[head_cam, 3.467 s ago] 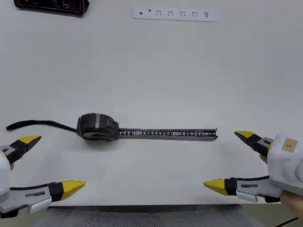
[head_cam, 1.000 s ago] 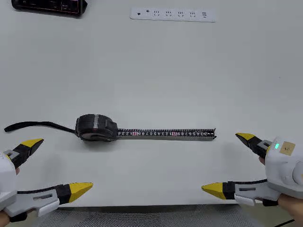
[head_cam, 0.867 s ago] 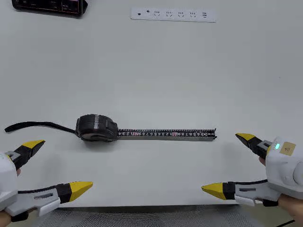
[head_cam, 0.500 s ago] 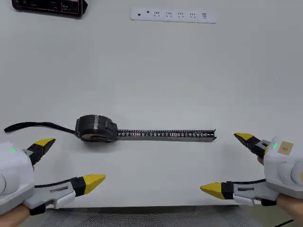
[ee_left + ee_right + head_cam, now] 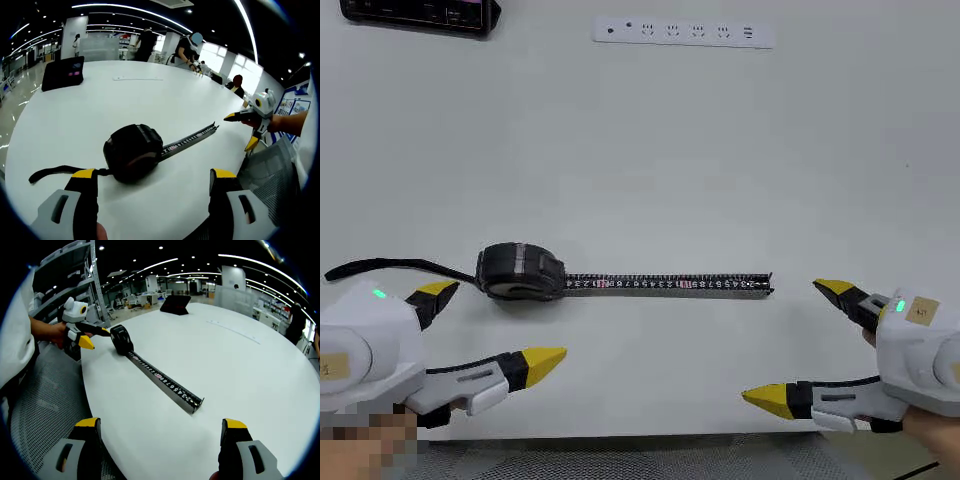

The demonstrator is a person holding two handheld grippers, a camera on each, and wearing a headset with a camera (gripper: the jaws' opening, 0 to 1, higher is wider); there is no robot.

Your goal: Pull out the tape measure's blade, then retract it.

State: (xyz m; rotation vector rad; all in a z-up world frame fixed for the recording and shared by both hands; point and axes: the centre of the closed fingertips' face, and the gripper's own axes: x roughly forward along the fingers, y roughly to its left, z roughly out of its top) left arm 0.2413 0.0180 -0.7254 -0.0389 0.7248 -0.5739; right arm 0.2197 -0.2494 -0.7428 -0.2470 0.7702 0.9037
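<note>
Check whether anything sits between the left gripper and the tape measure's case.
Nothing visible does. Only bare table lies between the open left gripper and the case. The case's strap runs off sideways past one jaw tip.

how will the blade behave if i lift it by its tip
The blade is thin and lies straight on the table, so it would probably sag or buckle when raised. The bulky case likely stays put as an anchor. Extended with nothing holding it, it seems locked.
</note>
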